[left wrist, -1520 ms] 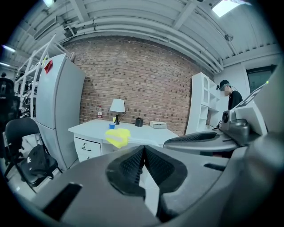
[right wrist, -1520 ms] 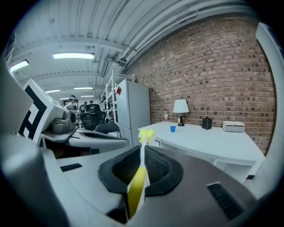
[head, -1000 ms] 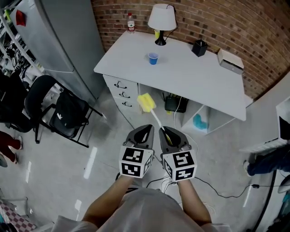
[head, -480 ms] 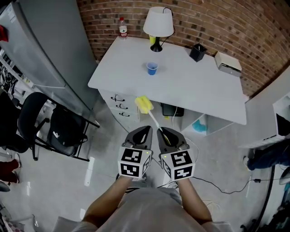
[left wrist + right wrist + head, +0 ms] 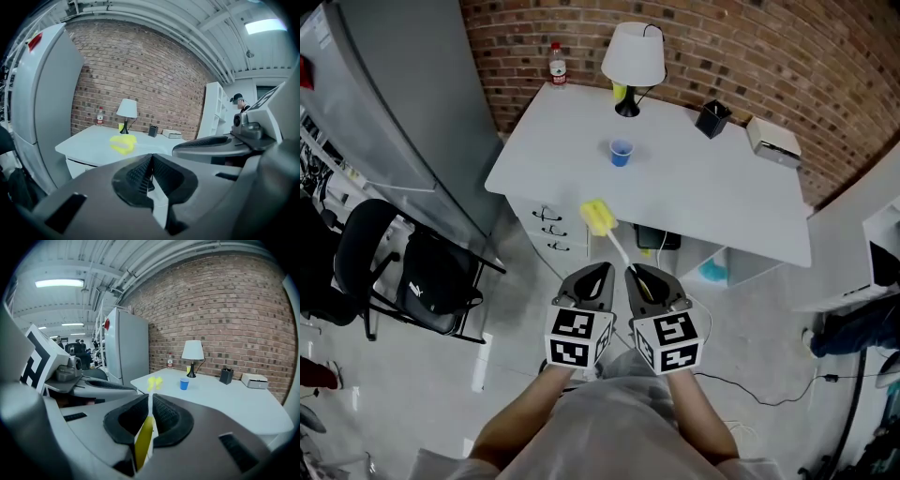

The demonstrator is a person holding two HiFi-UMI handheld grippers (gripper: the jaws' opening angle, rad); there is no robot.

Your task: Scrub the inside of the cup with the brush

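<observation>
A small blue cup [image 5: 621, 152] stands upright on the white desk [image 5: 722, 192], far ahead of both grippers; the right gripper view also has the cup [image 5: 184, 384]. My right gripper [image 5: 634, 273] is shut on the white handle of a brush. Its yellow head [image 5: 599, 217] sticks out forward over the floor, short of the desk's front edge. In the right gripper view the handle [image 5: 148, 425] runs up between the jaws to the yellow head [image 5: 153, 383]. My left gripper [image 5: 601, 270] hangs beside it, shut and empty, its pads [image 5: 140, 172] pressed together.
On the desk stand a white lamp [image 5: 633, 56], a water bottle [image 5: 557, 64], a black pen holder [image 5: 712, 119] and a white box [image 5: 775, 141]. A tall grey cabinet [image 5: 394, 103] is at the left, a black chair [image 5: 412, 272] below it. Drawers [image 5: 548, 225] sit under the desk.
Both grippers have moved forward together toward the desk, which now sits a little nearer in the head view. The brush stays held in the right gripper.
</observation>
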